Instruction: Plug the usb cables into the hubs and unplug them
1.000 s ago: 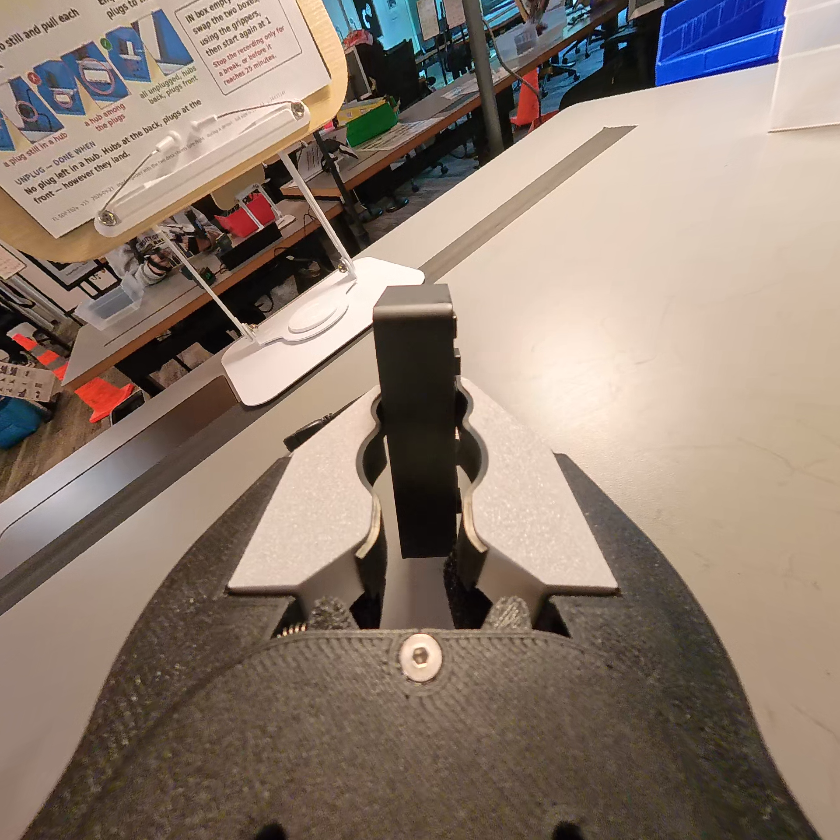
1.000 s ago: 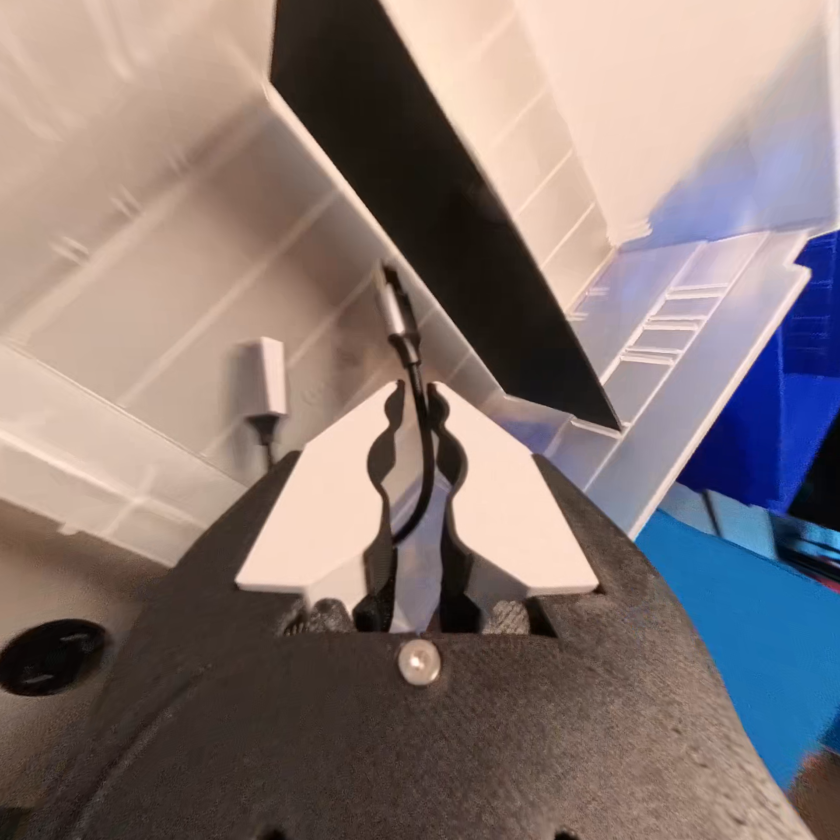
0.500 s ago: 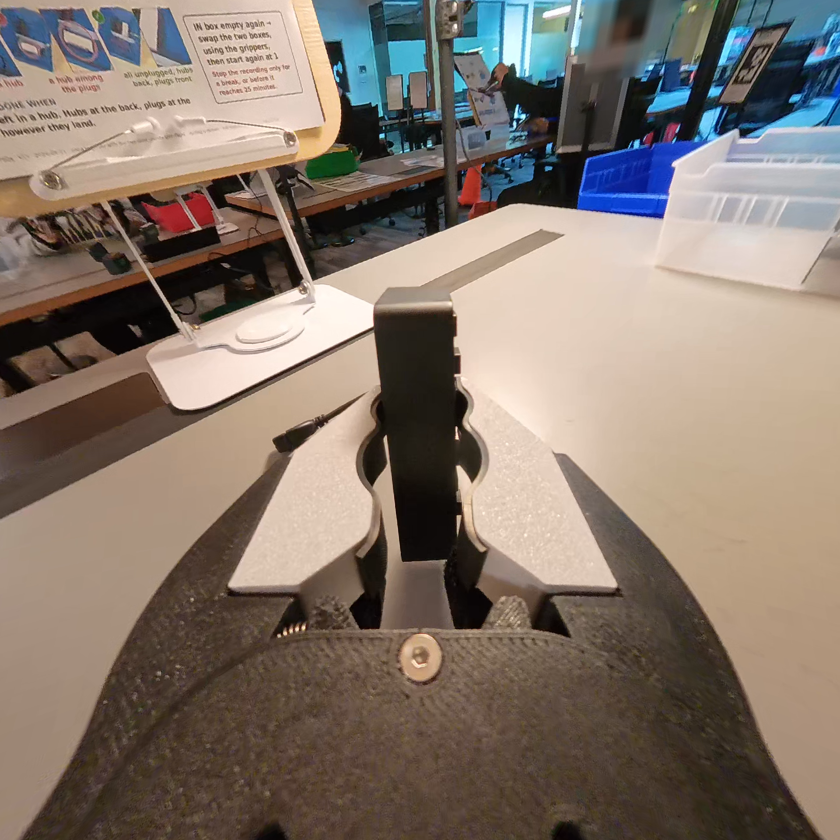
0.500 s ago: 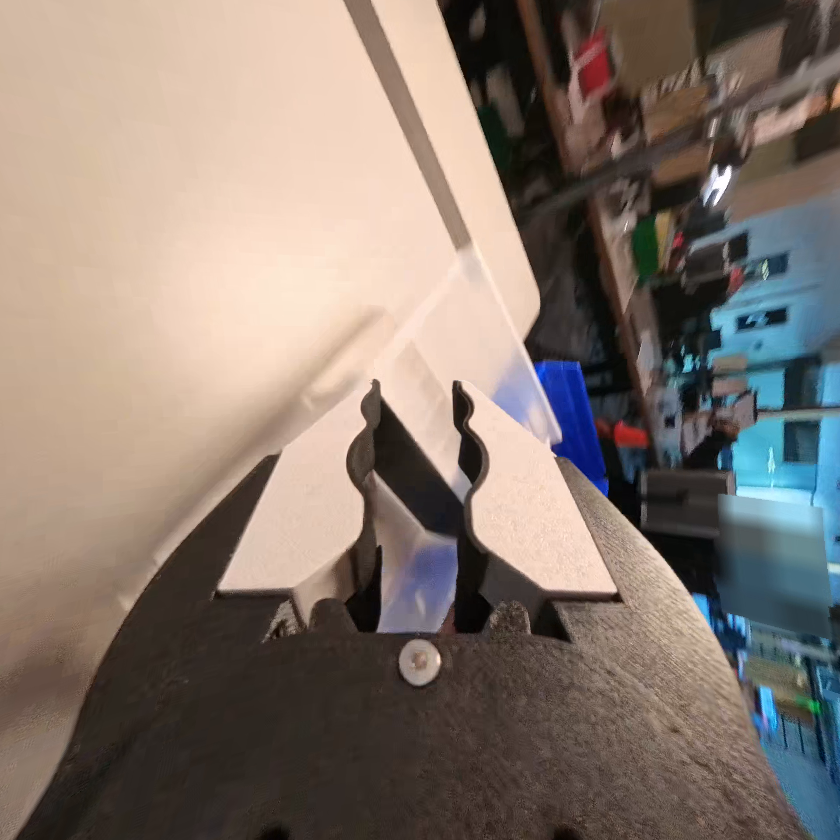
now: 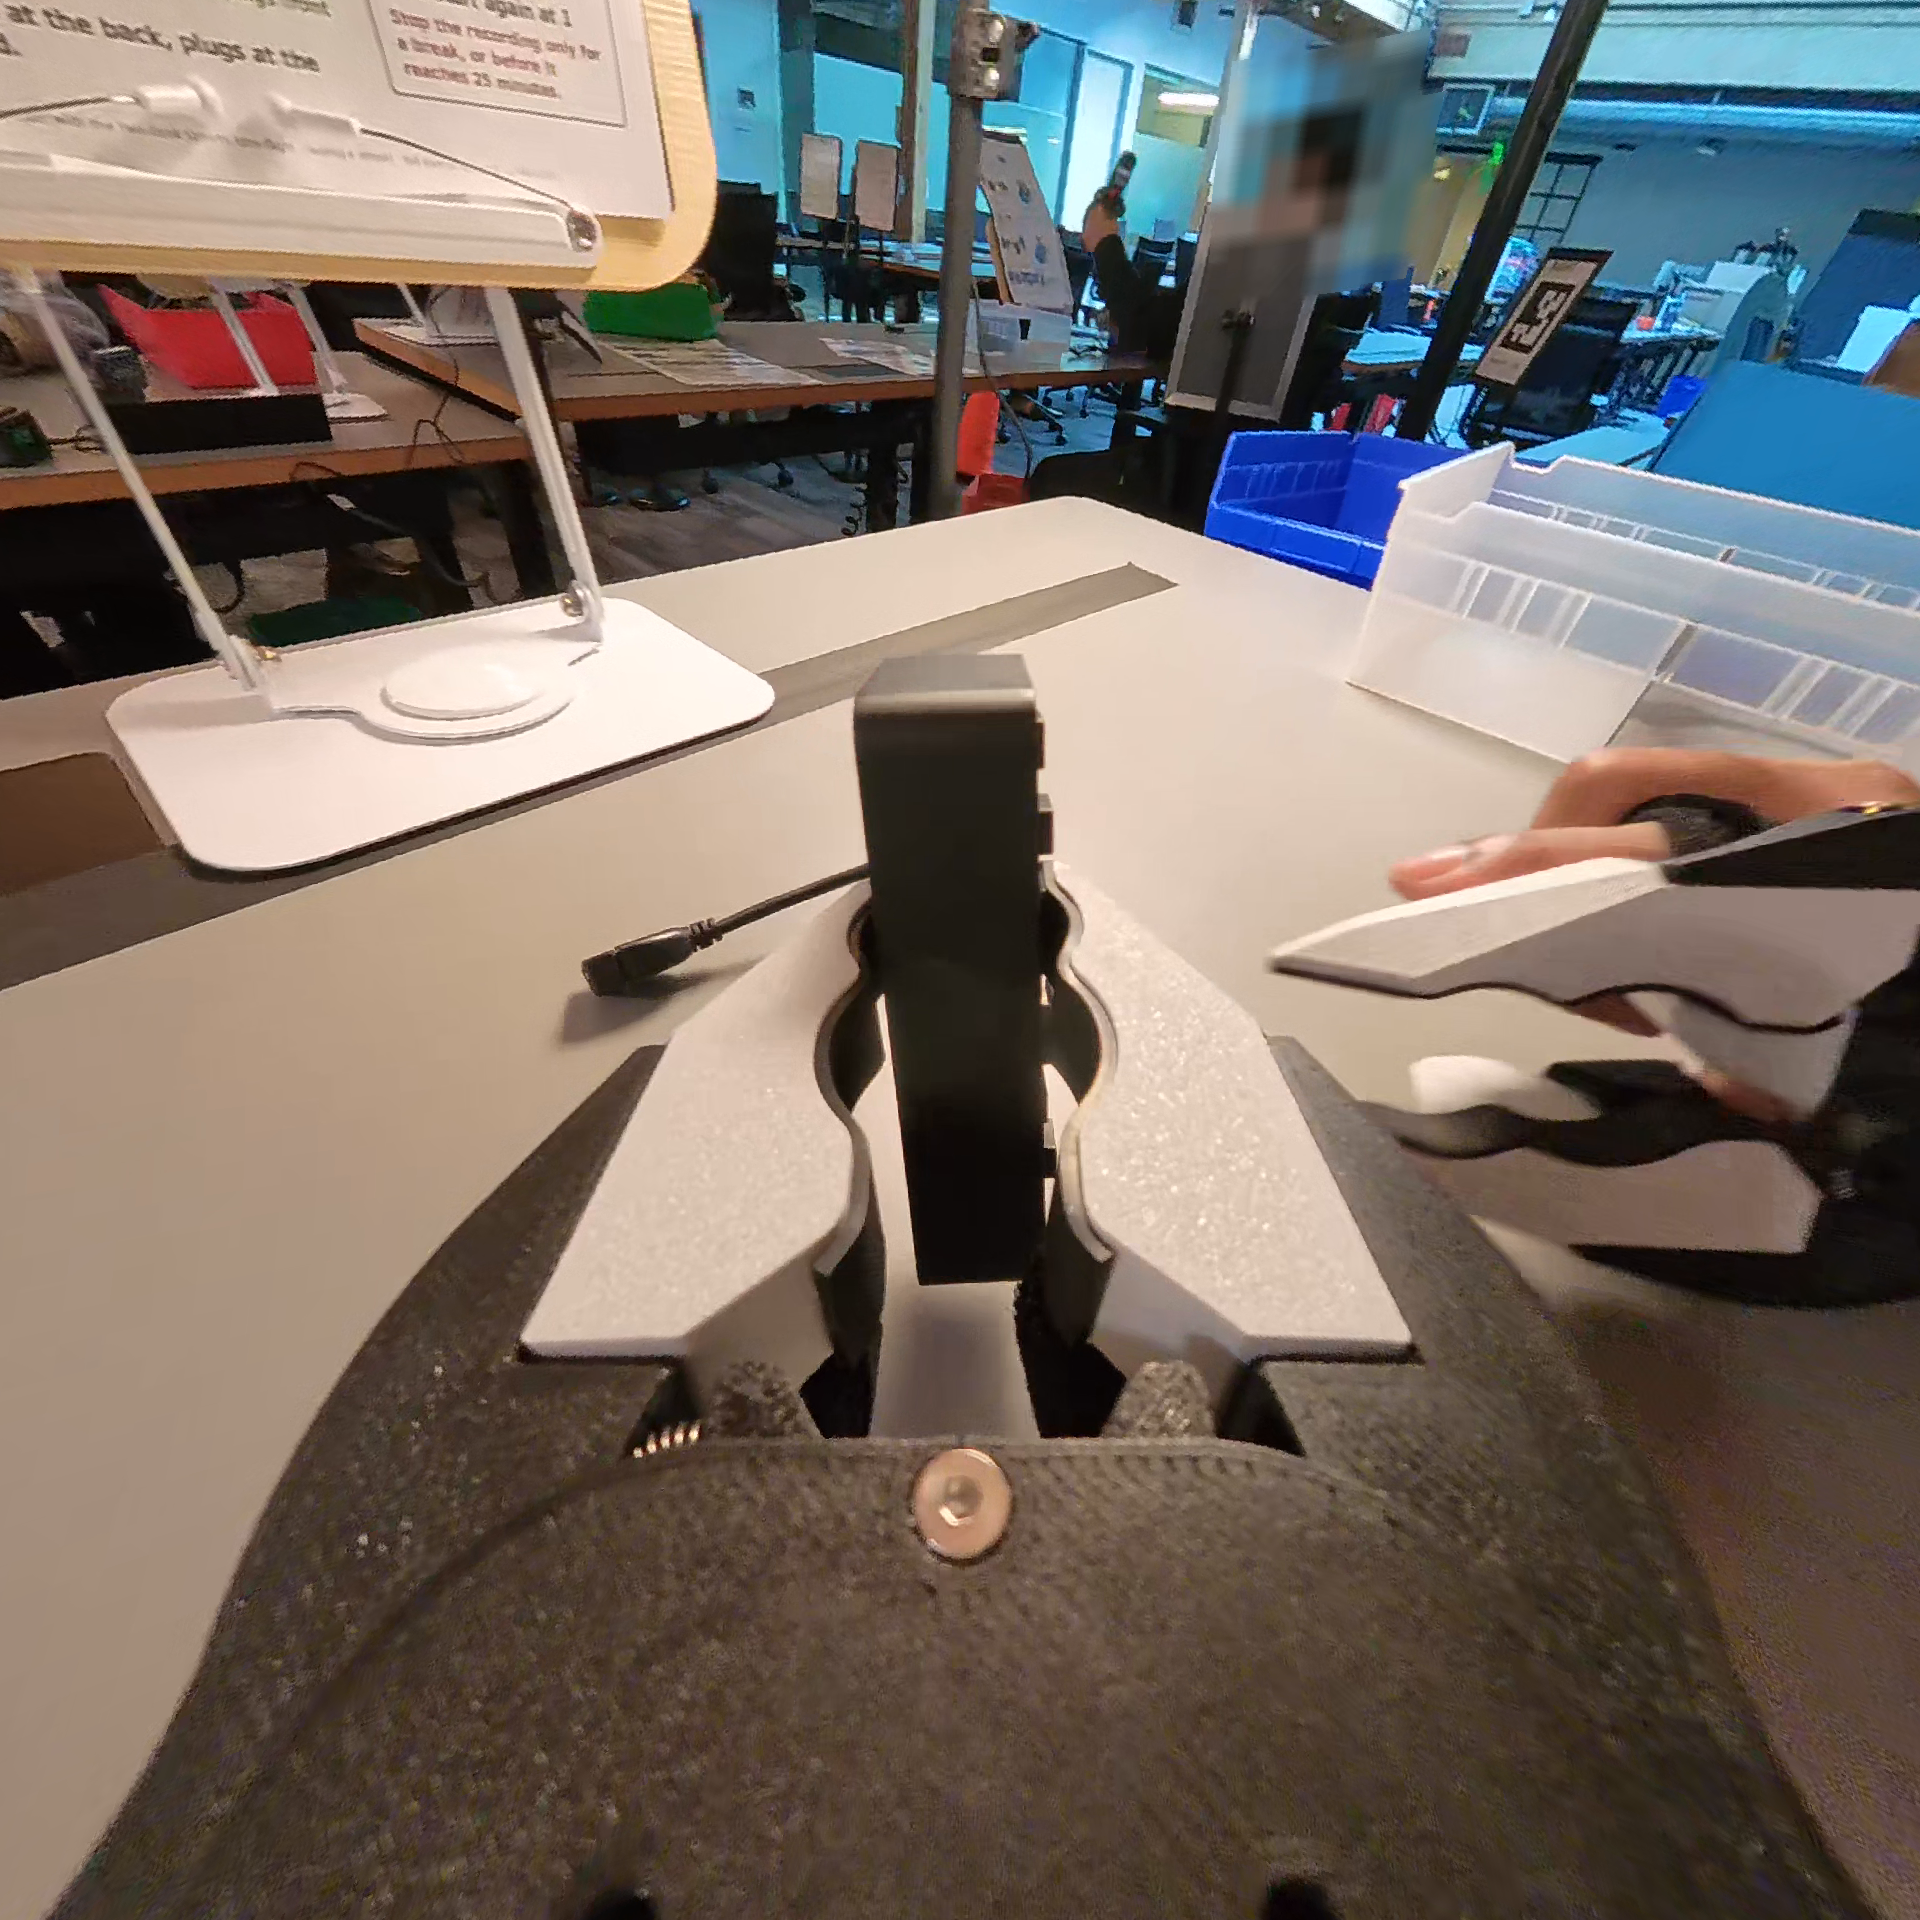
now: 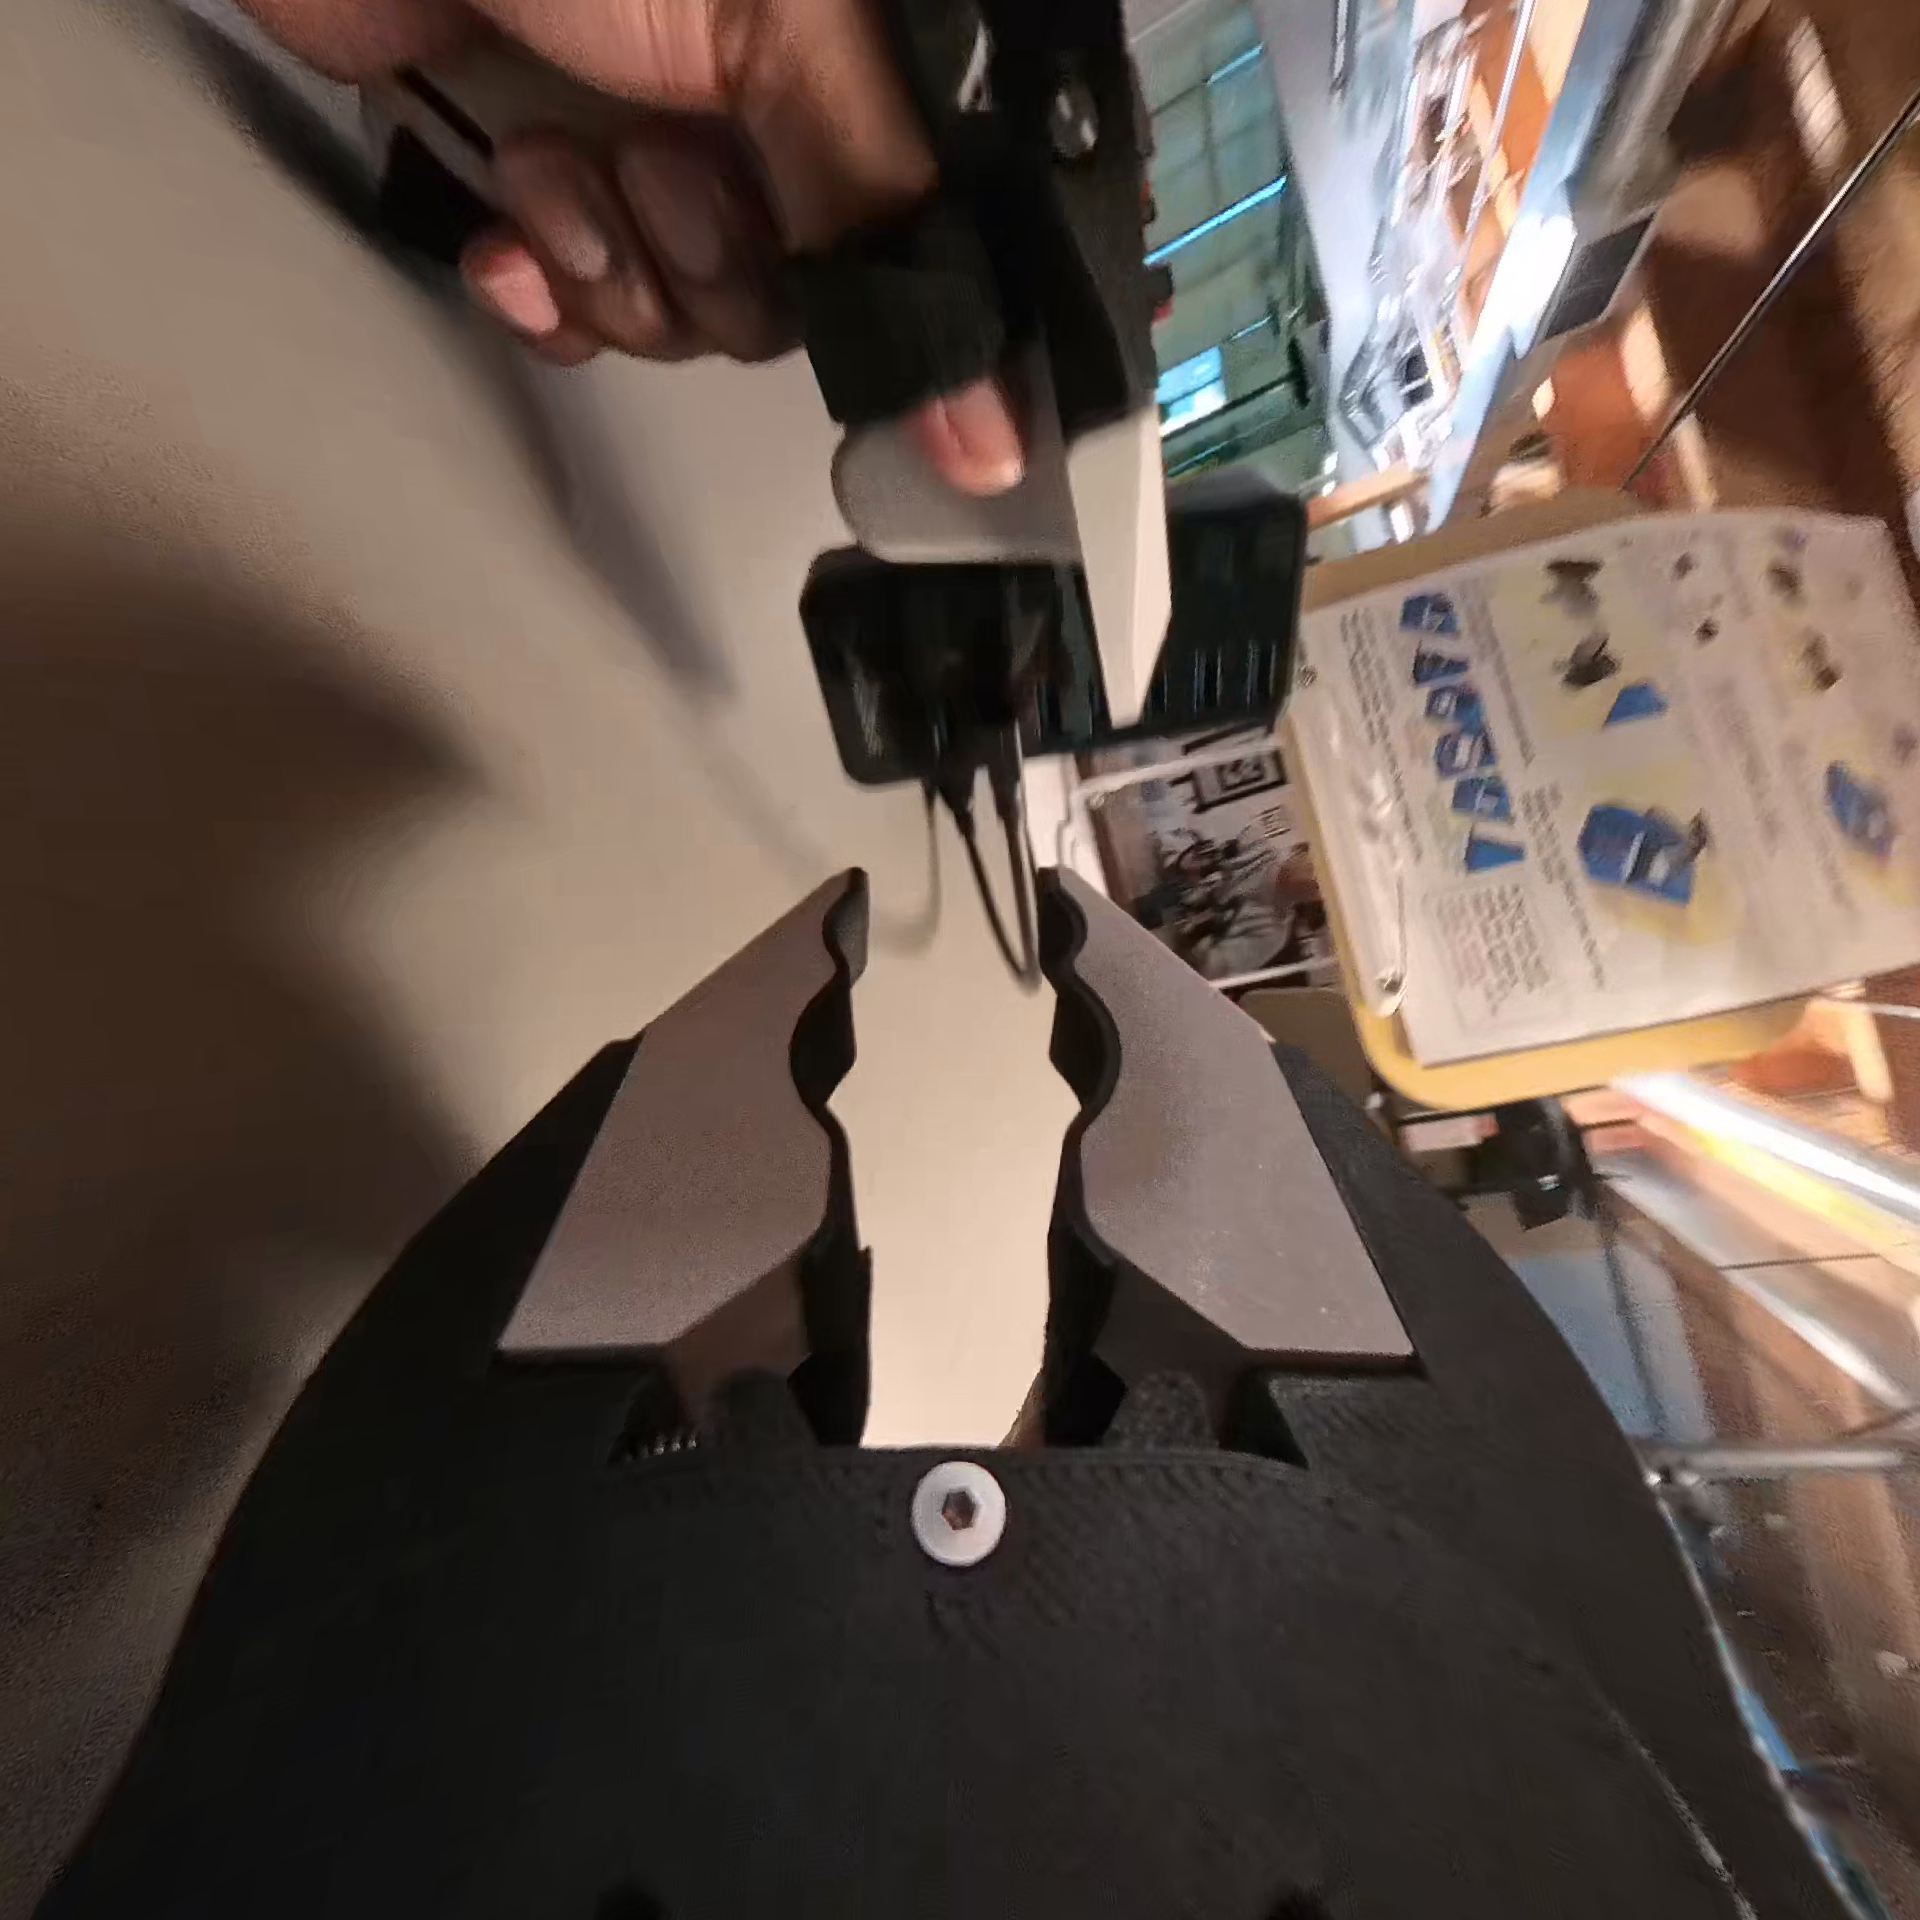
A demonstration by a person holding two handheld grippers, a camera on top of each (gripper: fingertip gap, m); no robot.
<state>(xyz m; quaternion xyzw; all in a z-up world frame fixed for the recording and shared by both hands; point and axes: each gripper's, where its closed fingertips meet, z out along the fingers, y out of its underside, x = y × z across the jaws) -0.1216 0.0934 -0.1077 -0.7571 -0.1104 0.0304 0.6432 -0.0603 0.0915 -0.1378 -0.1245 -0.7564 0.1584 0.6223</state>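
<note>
The left gripper (image 5: 956, 914) is clenching a black USB hub (image 5: 951, 935) upright between its two pale fingers (image 5: 748, 1132), the hub's lower end sitting down in the gap and its top rising past the fingertips. Along the hub's right edge, small port blocks are stepping out toward the right finger. Just left of the fingertips, a short black cable with a plug end (image 5: 634, 961) is lying on the grey table (image 5: 312, 1143), running back behind the hub.

To the right of the fingers, the right gripper (image 5: 1340, 1013) is coming in sideways, held in a person's hand (image 5: 1662, 821). In its own blurred view, the right gripper (image 6: 951, 914) is standing released, its fingers apart with nothing between them. Straight ahead of its fingertips the hub (image 6: 935, 665) is facing it, thin dark cables (image 6: 997, 862) trailing from the hub toward the gap; the left hand (image 6: 665, 208) is gripping beyond.

Farther out, left of the fingers, a white stand (image 5: 436, 727) is carrying a printed instruction sheet (image 5: 343, 83). Right of them, a clear plastic bin (image 5: 1558, 634) is sitting on the table, a blue bin (image 5: 1309, 499) behind it.
</note>
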